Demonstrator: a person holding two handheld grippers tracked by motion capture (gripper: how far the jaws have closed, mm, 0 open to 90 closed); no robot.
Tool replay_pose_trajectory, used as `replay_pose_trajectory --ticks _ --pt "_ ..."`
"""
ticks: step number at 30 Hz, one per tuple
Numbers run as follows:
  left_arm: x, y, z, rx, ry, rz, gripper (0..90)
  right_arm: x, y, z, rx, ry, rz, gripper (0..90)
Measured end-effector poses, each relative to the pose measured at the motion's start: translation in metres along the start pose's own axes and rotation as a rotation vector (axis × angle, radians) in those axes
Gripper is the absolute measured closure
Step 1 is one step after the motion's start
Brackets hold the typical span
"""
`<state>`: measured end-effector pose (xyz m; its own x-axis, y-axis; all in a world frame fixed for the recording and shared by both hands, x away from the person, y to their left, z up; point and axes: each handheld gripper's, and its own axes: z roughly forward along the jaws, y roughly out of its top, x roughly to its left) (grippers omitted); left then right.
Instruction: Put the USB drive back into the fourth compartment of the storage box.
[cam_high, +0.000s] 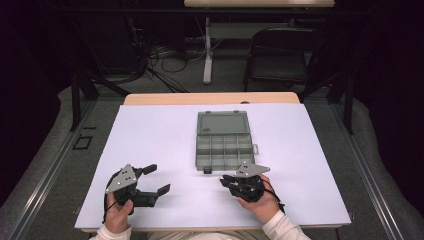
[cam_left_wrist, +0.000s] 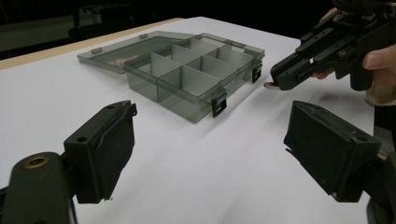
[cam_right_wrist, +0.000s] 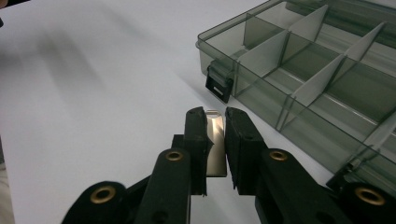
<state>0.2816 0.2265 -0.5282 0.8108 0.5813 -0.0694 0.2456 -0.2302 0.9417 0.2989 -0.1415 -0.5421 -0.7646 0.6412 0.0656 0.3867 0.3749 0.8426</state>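
Two hand-held grippers sit nearest, one in each of the person's hands, low over the near edge of the white worktop (cam_high: 150, 130). On the left, the left hand-held gripper (cam_high: 156, 179) has its two black jaws spread wide apart with nothing between them; from its own view only bare white surface lies in the gap. On the right, the right hand-held gripper (cam_right_wrist: 215, 122) is clenched on one small flat metal piece (cam_right_wrist: 214, 140), silvery and thin, standing on edge between the pads with its top just showing at the fingertips. From the left gripper view the same piece (cam_left_wrist: 269, 85) peeps out pale at the tip of that hand-held gripper, just above the worktop and not in any compartment.

One organiser box (cam_high: 223, 150) of smoky grey clear plastic lies in the middle of the worktop, just beyond the right hand-held gripper. Its lid (cam_high: 223, 123) is folded flat open on the far side. I count eight compartments in the tray, two rows of four, split by thin dividers; whatever they may hold is too hard to make out. Two black latches hang on the near wall, one (cam_right_wrist: 218, 85) close to the held piece but apart from it
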Motion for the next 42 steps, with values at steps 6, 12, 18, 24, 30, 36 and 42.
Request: replay_pose_trajectory --ticks 6,12,18,24,30,36,42 --pt "0.000 0.000 0.000 0.000 -0.003 0.000 15.6 -0.005 0.001 -0.004 -0.010 -0.017 0.011 79.6" --pt "0.000 0.000 0.000 0.001 -0.005 -0.001 15.6 -0.009 0.001 -0.007 -0.022 -0.030 0.020 79.6" --pt "0.001 0.000 -0.001 0.002 -0.005 0.000 15.6 -0.013 0.001 -0.010 -0.024 -0.043 0.029 79.6" --pt "0.000 0.000 -0.001 0.000 -0.005 -0.001 15.6 -0.016 0.002 -0.012 -0.028 -0.053 0.034 79.6" --pt "0.001 0.000 -0.001 0.002 -0.005 0.000 15.6 -0.019 0.002 -0.015 -0.034 -0.065 0.039 79.6" --pt "0.001 0.000 -0.001 -0.002 -0.005 -0.001 15.6 -0.024 0.002 -0.017 -0.043 -0.079 0.045 79.6" --pt "0.000 0.000 -0.001 0.000 -0.004 -0.003 15.6 -0.027 0.003 -0.020 -0.047 -0.091 0.049 79.6"
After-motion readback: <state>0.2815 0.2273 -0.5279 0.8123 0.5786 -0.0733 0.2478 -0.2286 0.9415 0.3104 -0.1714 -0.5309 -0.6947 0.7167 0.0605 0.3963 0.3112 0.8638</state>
